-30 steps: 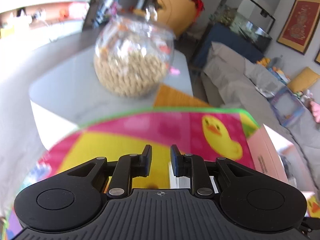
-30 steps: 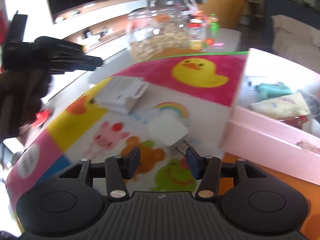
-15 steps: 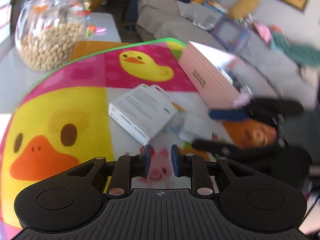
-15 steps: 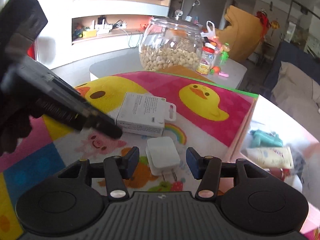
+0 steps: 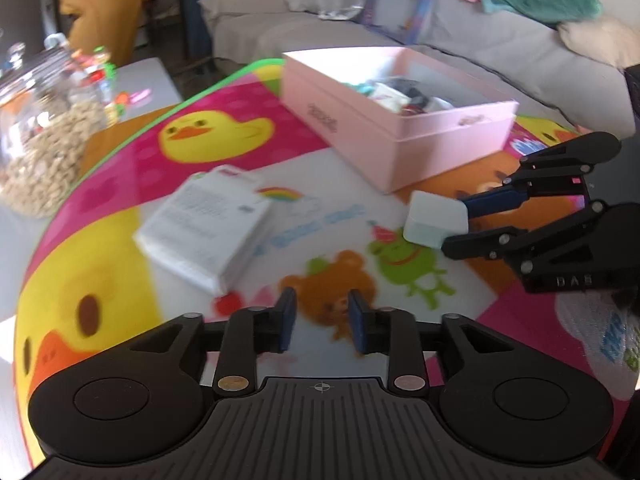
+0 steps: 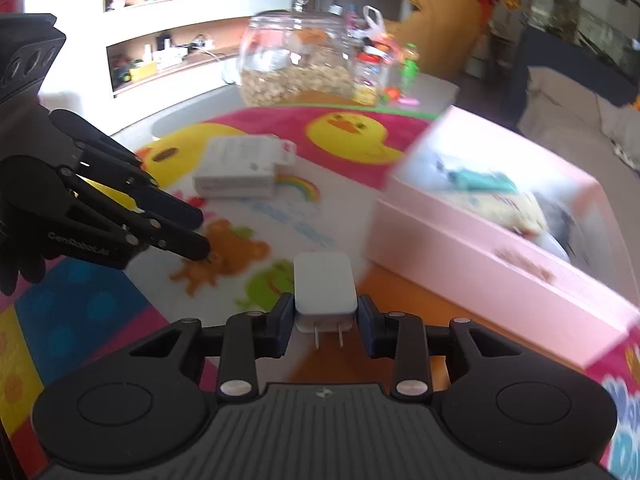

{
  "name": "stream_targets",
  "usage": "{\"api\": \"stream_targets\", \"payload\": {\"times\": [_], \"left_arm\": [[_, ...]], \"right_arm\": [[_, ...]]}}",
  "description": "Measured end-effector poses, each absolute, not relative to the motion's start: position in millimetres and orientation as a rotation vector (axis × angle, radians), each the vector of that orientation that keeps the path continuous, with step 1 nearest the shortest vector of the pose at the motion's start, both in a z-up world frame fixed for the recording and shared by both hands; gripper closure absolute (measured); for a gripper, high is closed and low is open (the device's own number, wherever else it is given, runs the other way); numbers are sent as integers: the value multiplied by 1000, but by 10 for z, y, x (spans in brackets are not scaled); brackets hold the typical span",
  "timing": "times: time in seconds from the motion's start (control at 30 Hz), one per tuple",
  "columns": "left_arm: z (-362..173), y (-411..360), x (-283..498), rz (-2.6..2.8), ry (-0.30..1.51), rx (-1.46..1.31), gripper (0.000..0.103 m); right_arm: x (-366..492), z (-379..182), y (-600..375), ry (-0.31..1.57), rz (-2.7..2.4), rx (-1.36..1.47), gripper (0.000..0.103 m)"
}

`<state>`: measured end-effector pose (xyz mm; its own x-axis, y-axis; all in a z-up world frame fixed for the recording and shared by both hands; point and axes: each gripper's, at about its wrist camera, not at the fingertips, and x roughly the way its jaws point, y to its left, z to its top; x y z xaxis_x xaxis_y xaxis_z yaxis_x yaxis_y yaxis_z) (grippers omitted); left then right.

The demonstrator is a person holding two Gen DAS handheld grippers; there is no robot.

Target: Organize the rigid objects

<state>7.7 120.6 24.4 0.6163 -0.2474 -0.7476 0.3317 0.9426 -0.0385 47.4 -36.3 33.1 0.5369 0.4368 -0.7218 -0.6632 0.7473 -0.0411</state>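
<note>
My right gripper (image 6: 325,328) is shut on a white plug charger (image 6: 325,286), prongs toward the camera, held just above the cartoon play mat (image 6: 280,216). In the left wrist view the same charger (image 5: 434,218) sits between the right gripper's fingers (image 5: 490,202) near the pink box (image 5: 400,132). A white flat carton (image 5: 208,222) lies on the mat ahead of my left gripper (image 5: 320,322), which is empty with its jaws a narrow gap apart. The carton also shows in the right wrist view (image 6: 244,166). The pink box (image 6: 492,244) is open and holds several items.
A glass jar of snacks (image 6: 296,64) and small bottles (image 6: 374,76) stand on the grey table beyond the mat. A grey sofa (image 5: 440,36) with toys runs behind the pink box. My left gripper shows at the left of the right wrist view (image 6: 120,216).
My right gripper has closed on the white charger and lifted it toward the pink box. My left gripper has swung right, so the box and carton now face it.
</note>
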Motion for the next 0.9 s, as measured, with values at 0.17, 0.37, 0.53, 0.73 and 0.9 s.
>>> {"api": "stream_targets", "payload": {"times": [0.17,0.37,0.53,0.73,0.9], "left_arm": [[237,978,116,-390,860,145,56],[249,894,158,-378,901,146,49],[246,859,192,-374,920,150,45],[339,922,261,-435,947,138,42],[627,1385,424,-265,789,-3,44]], "right_arm": [[519,271,-615,763,636,-214,57],[425,196,-595,710,637,-213,44],[433,198,-615,708,635,-197,41],[419,194,-603,704,630,-206,38],[417,183,-606,705,631,-201,36]]}}
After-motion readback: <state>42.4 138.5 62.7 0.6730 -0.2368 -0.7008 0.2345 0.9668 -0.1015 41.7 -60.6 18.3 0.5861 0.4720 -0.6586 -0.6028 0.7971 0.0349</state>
